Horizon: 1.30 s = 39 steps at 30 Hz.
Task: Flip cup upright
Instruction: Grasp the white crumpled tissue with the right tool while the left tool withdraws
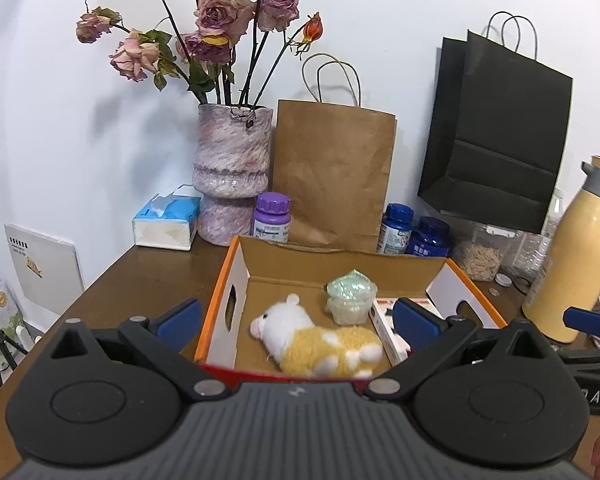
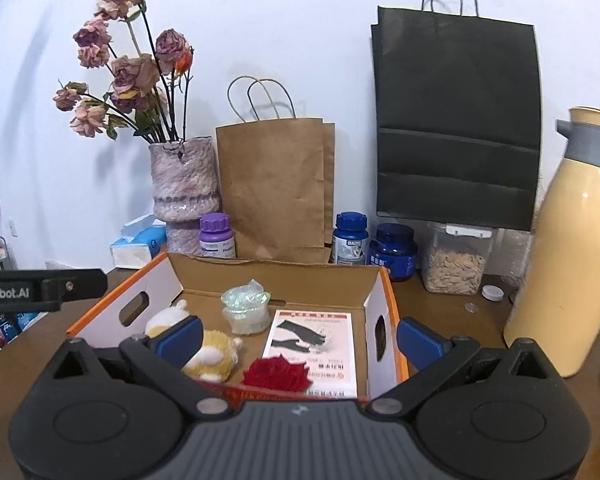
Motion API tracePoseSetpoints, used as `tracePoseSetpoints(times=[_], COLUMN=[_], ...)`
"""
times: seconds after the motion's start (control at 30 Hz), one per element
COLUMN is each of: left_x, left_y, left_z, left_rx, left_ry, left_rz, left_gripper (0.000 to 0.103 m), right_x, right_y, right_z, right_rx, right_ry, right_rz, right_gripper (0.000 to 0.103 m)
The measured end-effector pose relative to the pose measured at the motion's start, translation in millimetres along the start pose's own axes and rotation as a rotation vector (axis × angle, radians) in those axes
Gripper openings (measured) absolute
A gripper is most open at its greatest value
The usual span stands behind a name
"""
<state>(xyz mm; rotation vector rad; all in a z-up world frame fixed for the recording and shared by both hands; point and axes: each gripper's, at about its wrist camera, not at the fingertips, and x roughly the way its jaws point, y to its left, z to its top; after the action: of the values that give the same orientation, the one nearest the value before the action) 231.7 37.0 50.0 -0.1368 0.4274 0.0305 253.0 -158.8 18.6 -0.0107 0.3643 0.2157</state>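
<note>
A small clear plastic cup [image 1: 351, 300] [image 2: 246, 309] with an iridescent, crinkly top stands in the open cardboard box [image 1: 236, 280] [image 2: 380, 292], towards its back. I cannot tell which end of the cup is up. My left gripper [image 1: 298, 318] hovers open at the box's near edge, its blue pads [image 1: 180, 316] wide apart, with the cup ahead and slightly right. My right gripper [image 2: 300, 339] is open too, at the near edge, with the cup ahead and left of centre. Neither touches the cup.
Also in the box are a white and yellow plush toy [image 1: 320, 340] [image 2: 208, 354], a printed leaflet [image 2: 314, 344] and a red flower [image 2: 278, 374]. Behind it stand a vase of dried roses [image 1: 232, 172], paper bags [image 1: 334, 168], pill bottles [image 2: 350, 238] and a yellow thermos [image 2: 568, 248].
</note>
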Motion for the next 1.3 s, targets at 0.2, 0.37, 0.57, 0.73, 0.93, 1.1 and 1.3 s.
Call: tracePoseSetpoints(times=[0.2,0.37,0.57,0.73,0.93,1.1,1.3], left_x=[-35.9,-60.9,-78.2,-87.5,-97.4,-103.5,-115.3], left_y=[7.6,12.0,14.8,18.7,24.9,31.0,40.3], left_z=[-16.5,-26.9,-37.7,-47.2,-57.2,-65.1,-73.2], left_rx=[-0.010,0.002,0.008,0.009,0.020,0.008,0.023], left_ry=[0.011,0.011,0.026,0.048,0.058,0.074,0.075], left_rz=[-0.007,0.000,0.006,0.008,0.002,-0.004,-0.013], left_gripper=[0.103,0.103,0.103,0.103,0.103,0.103,0.103], right_x=[-40.4,-66.3,-82.9,-94.8,-111.5,-117.2,-122.4], right_y=[3.5,7.7,8.8,14.6,22.2,29.9,42.3], right_z=[-13.8,-31.0,-44.0,-54.1,-65.5,-75.7,-88.6], right_rx=[0.002,-0.002,0.000,0.001,-0.001,-0.011,-0.006], right_ry=[-0.008,0.009,0.026,0.045,0.053,0.074,0.110], right_rz=[0.007,0.024,0.033,0.048,0.060,0.042,0.039], right_gripper=[0.103,0.103,0.103,0.103,0.103,0.103,0.103])
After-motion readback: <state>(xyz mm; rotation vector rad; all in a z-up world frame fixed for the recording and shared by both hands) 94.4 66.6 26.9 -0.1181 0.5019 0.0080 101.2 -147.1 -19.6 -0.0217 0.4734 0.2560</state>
